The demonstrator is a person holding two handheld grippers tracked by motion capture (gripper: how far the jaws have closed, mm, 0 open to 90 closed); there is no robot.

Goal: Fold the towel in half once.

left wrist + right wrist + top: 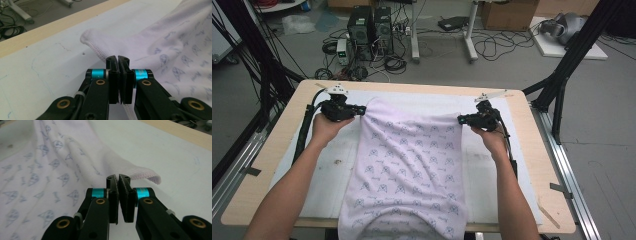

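Observation:
A pale lilac cloth (409, 165) printed with small blue figures lies down the middle of the table and hangs over the near edge. My left gripper (362, 109) is shut on its far left corner, the stitched hem (96, 47) pinched between the jaws of the left gripper (117, 59). My right gripper (460, 119) is shut on the far right corner; in the right gripper view the hem (147, 174) folds over just past the right gripper (118, 178). Both far corners are lifted a little off the mat, and the cloth sags between them.
A white mat (327, 165) covers the wooden table (277, 150). Black frame posts (562, 75) stand at both far corners. Computer cases (369, 27), cables and boxes sit on the floor beyond the table. Metal rails run along both sides.

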